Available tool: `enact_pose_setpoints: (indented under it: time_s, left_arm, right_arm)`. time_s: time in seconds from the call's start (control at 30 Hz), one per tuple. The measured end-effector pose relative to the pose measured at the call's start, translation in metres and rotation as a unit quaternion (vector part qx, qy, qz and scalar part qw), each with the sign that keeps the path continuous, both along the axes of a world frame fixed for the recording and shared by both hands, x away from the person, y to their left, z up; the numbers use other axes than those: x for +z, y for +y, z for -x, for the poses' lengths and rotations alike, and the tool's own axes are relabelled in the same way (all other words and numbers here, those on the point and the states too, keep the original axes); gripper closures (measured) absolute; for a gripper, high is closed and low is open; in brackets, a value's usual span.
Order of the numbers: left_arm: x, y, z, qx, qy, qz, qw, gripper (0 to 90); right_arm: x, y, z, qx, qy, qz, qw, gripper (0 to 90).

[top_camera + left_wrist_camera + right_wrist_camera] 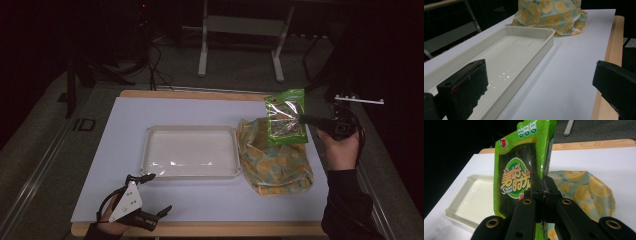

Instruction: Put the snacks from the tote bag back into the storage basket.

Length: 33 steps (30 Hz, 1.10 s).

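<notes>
A green snack packet hangs in the air above the yellow lemon-print cloth bag at the table's right side. My right gripper is shut on the packet's edge; in the right gripper view the packet stands upright with the jaws clamped on its lower right side. The cream tray lies empty in the middle of the white mat. My left gripper rests near the front left edge, open, with nothing between its jaws; its own view looks along the tray toward the bag.
The white mat covers a wooden table whose edge shows at front and back. Metal table legs and cables lie on the dark floor behind. A person's right hand and dark sleeve come in at the lower right.
</notes>
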<state>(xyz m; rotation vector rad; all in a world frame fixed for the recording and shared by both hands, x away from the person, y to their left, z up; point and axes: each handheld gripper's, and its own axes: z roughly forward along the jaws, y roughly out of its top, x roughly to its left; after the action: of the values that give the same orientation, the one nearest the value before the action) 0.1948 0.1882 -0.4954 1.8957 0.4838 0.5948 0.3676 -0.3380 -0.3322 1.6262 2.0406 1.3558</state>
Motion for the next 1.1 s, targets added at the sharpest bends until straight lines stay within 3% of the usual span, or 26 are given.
enact_pose_setpoints:
  time_s: [0.4,1.1]
  left_arm:
    - [0.000,0.000,0.000,-0.001,-0.001,0.001,1.0000,0.5]
    - [0.000,0.000,0.001,-0.003,-0.002,0.000,1.0000,0.5]
  right_arm:
    - [0.003,0.032,-0.006,0.020,-0.004,-0.010,0.9997,89.0]
    - [-0.006,0.085,-0.012,0.050,-0.006,-0.017,0.9986,88.9]
